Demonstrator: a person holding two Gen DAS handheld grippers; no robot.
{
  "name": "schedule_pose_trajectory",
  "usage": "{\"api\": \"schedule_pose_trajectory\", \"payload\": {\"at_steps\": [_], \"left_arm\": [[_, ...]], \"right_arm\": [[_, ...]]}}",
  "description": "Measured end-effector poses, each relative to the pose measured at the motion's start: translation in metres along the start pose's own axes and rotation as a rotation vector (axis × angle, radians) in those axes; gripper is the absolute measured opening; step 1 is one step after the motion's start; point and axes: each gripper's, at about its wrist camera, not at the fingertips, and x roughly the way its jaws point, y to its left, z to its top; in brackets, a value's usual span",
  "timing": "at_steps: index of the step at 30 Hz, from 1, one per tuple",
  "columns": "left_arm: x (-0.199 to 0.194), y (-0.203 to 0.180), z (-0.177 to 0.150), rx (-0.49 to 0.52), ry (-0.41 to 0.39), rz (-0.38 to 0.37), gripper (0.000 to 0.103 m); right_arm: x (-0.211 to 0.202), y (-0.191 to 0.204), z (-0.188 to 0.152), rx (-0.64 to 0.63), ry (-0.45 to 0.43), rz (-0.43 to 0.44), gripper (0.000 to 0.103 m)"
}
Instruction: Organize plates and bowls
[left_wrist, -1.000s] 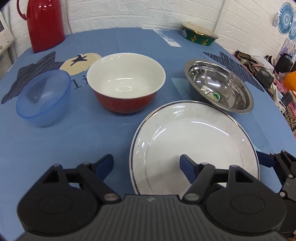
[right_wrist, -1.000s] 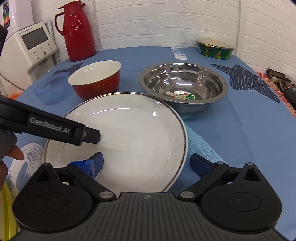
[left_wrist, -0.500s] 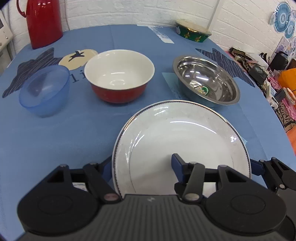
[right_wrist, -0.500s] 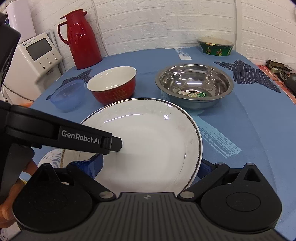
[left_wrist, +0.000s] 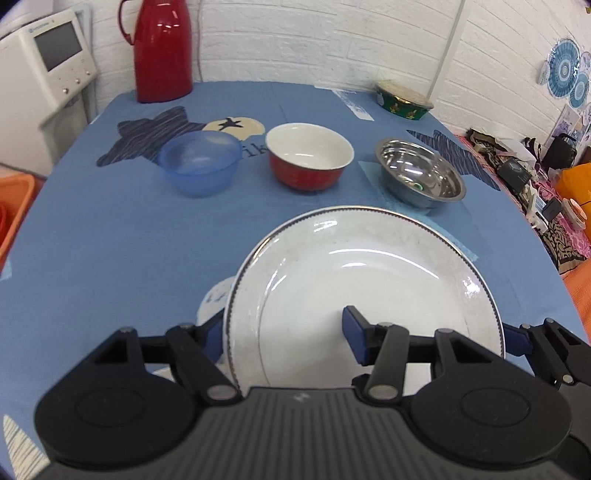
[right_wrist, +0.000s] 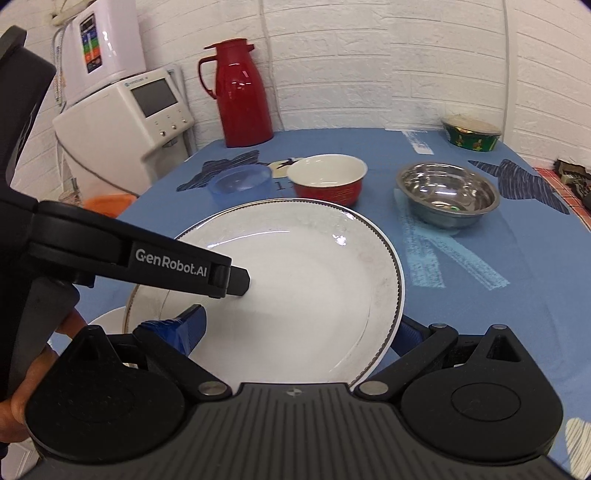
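A large white plate (left_wrist: 369, 280) with a dark beaded rim hangs a little above the blue table (left_wrist: 110, 240), held from both sides. My left gripper (left_wrist: 282, 332) is shut on its left rim, one finger on top and one underneath. My right gripper (right_wrist: 299, 328) is shut on the right rim of the plate (right_wrist: 295, 266) in the same way. Beyond the plate three bowls stand in a row: blue plastic bowl (left_wrist: 199, 162), red bowl (left_wrist: 308, 155) with a white inside, steel bowl (left_wrist: 419, 173). All three bowls are empty.
A red thermos (left_wrist: 162, 48) and a green patterned bowl (left_wrist: 404, 101) stand at the table's far edge by the brick wall. A white appliance (right_wrist: 129, 122) and an orange bin (left_wrist: 14, 206) are off the left side. Clutter lies off the right edge.
Both grippers have closed on the plate's rims and risen with it. The plate has left the cloth and the bowls now look farther away.
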Motion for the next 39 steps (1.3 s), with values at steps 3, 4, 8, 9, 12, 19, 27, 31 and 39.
{"api": "schedule_pose_trajectory", "payload": {"at_steps": [3, 4, 8, 9, 12, 19, 27, 31, 39], "left_arm": [[-0.022, 0.022, -0.025, -0.019, -0.016, 0.05, 0.052], [-0.027, 0.027, -0.031, -0.024, -0.019, 0.064, 0.052], [-0.045, 0.053, -0.063, -0.059, -0.021, 0.122, 0.053], [-0.048, 0.059, -0.071, -0.069, -0.02, 0.129, 0.053], [-0.054, 0.071, -0.089, -0.096, -0.02, 0.134, 0.052], [-0.054, 0.073, -0.106, -0.074, -0.068, 0.163, 0.053], [-0.05, 0.081, -0.115, -0.08, -0.089, 0.112, 0.058], [-0.061, 0.083, -0.113, -0.074, -0.149, 0.097, 0.067], [-0.071, 0.077, -0.104, -0.046, -0.19, 0.115, 0.071]], "right_arm": [[-0.005, 0.026, -0.011, -0.019, 0.01, 0.046, 0.089], [-0.005, 0.035, -0.015, -0.03, 0.016, 0.059, 0.089], [-0.003, 0.064, -0.029, -0.057, 0.049, 0.112, 0.089], [-0.002, 0.069, -0.032, -0.06, 0.055, 0.124, 0.089], [0.0, 0.081, -0.039, -0.085, 0.071, 0.131, 0.089], [0.002, 0.091, -0.054, -0.115, 0.092, 0.139, 0.089], [0.001, 0.091, -0.057, -0.105, 0.087, 0.15, 0.087], [-0.006, 0.088, -0.056, -0.097, 0.056, 0.137, 0.087], [-0.003, 0.091, -0.054, -0.141, 0.069, 0.128, 0.087]]}}
